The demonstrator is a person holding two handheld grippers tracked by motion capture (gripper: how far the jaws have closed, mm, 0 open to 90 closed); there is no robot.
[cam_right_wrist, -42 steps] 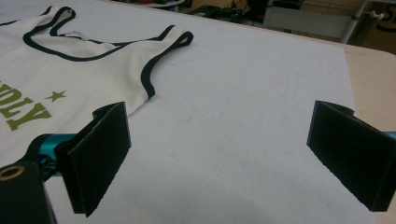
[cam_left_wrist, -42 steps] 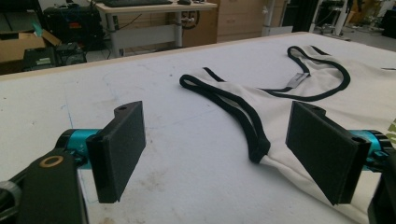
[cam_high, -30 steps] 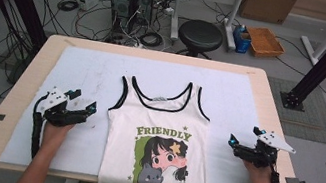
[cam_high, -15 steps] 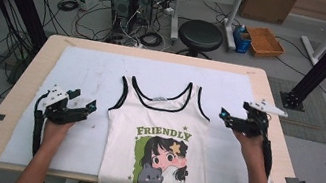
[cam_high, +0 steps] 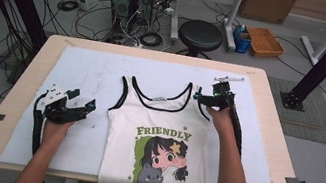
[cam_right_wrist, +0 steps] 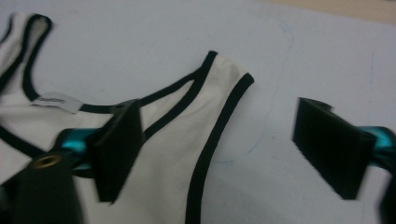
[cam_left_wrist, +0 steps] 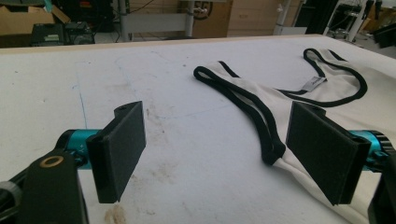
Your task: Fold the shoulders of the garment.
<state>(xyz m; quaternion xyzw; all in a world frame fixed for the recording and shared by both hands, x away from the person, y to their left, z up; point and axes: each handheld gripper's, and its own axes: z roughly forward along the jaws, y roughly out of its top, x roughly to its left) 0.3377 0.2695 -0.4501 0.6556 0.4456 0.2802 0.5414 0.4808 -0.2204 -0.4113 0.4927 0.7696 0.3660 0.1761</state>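
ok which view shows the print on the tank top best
The high view: the whole tank top lies flat, with its "FRIENDLY" cartoon print in full. The left gripper view gives a strap and the neckline; the right gripper view gives a shoulder strap and the label.

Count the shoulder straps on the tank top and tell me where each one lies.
2. The left strap lies flat on the white mat, well ahead of the left gripper. The right strap lies right at the right gripper, whose open jaws straddle it.
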